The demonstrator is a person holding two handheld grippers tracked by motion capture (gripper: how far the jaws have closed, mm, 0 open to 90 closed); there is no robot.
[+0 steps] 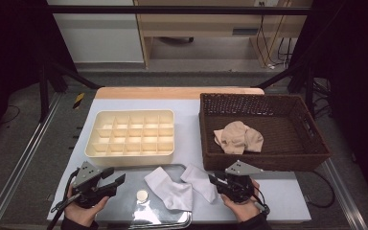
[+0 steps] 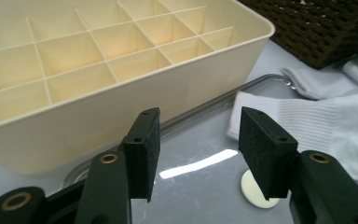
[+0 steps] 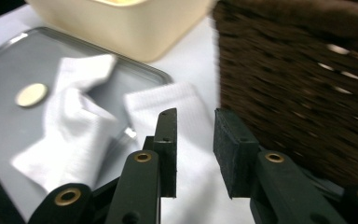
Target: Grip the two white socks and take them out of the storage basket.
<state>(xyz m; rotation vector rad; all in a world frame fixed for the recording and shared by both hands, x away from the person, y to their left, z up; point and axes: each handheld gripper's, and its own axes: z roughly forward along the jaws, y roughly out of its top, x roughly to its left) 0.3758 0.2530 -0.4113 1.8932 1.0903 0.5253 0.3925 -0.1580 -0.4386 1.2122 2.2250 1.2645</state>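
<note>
Two white socks lie crumpled at the table's front: one [image 1: 170, 191] on a clear tray [image 1: 165, 218], the other [image 1: 200, 181] half off its right edge. My left gripper [image 1: 115, 176] hovers at the tray's left, open, jaws aimed at the sock [image 2: 317, 126]; nothing sits between its jaws [image 2: 198, 149]. My right gripper [image 1: 215, 181] is open just right of the socks. In its own view [image 3: 196, 149] the jaws stand over the nearer sock's cuff [image 3: 186, 107] without pressing on it. The other sock [image 3: 74, 126] lies farther left.
A small cream disc [image 1: 142, 195] rests on the tray. A cream divided box [image 1: 129, 158] stands behind the tray. At the right, a brown wicker basket [image 1: 268, 160] holds beige socks [image 1: 237, 136]. Its front wall [image 3: 298, 84] is close to my right gripper.
</note>
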